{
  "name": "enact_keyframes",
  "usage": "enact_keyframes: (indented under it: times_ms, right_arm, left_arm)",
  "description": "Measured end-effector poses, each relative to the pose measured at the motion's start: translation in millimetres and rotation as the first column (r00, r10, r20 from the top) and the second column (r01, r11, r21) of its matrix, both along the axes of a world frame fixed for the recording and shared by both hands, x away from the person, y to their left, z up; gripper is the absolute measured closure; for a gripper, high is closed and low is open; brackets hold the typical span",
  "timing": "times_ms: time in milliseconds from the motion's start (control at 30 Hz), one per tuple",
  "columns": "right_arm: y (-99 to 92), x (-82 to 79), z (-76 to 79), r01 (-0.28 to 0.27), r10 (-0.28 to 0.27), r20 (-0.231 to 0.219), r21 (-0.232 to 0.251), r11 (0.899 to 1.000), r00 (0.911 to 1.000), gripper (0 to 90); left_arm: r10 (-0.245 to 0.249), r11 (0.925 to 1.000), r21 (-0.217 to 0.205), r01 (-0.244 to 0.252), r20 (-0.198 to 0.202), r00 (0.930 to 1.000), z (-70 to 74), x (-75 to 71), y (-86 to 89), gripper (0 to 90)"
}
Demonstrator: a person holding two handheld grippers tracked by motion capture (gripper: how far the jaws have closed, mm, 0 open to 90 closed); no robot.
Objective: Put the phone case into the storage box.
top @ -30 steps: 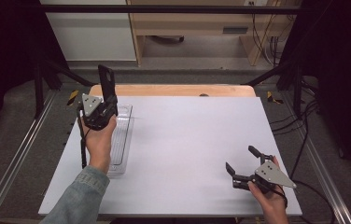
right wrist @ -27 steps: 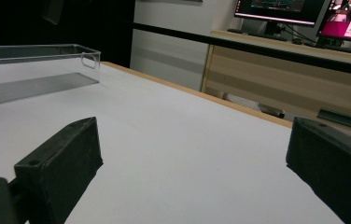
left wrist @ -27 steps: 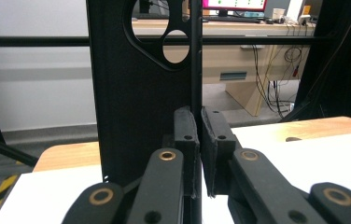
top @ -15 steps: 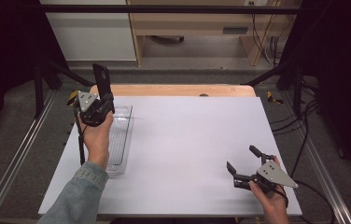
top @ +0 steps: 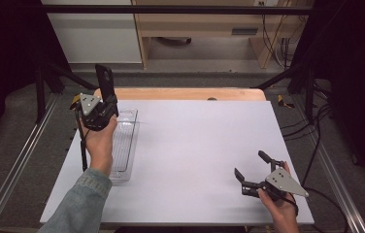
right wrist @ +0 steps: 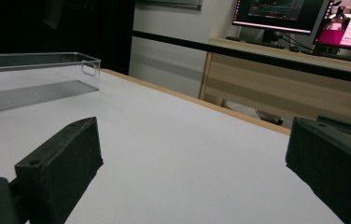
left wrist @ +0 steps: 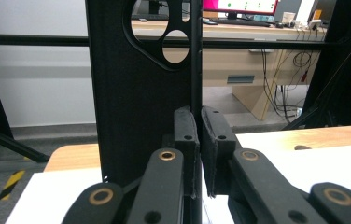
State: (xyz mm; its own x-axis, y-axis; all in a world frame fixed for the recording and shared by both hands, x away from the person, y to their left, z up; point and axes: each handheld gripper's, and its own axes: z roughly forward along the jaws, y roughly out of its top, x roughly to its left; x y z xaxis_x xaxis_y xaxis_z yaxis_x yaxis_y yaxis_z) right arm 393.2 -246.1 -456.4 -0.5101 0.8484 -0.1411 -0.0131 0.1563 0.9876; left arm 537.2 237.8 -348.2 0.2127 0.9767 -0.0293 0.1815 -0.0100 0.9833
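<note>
right gripper [top: 252,171]: near edge of the white table [top: 195,145], well to the right of the clear tray [top: 124,141]; jaws spread wide, nothing between them, lying low over the tabletop.
right gripper view: pads [right wrist: 61,163] stand far apart over bare white surface; the tray sits beyond them at upper left, a handle cut-out showing in its end wall.
clear tray: long, shallow, ribbed floor; left part of the table, running near to far.
left gripper [top: 104,108]: raised over the tray's far end, jaws pinched narrow on the black phone case [top: 105,83].
black phone case: held upright above the tray's far end, clear of the table; camera cut-outs at the top.
left gripper view: the case's thin edge stands clamped between the pads [left wrist: 185,130]; the case blocks most of the left side of the scene behind.
wooden strip [top: 180,93]: past the tray, along the table's far edge.
obstructions: none between case and tray; whether the tray holds anything small is hard to tell, probably not.
change: the left hand and case have drifted slightly farther back over the tray's far end; the right gripper has kept its place.
</note>
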Motion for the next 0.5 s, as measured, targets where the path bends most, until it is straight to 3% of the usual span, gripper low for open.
enact_keyframes:
  times_ms: [167, 500]
  right_arm:
    - [2.1, 0.7, -1.3, -0.012, 0.012, 0.006, 0.009, 1.0, 0.9999, 3.4]
    - [3.2, 0.1, -2.5, -0.024, 0.024, 0.02, 0.021, 0.999, 0.9995, 2.8]
  left_arm:
    - [0.001, 0.9997, 0.025, -0.001, 0.011, 0.9999, 4.0, 3.7, -2.0, 85.2]
    - [0.016, 0.9993, 0.032, -0.016, 0.013, 0.9998, 0.5, 9.4, -5.5, 85.2]
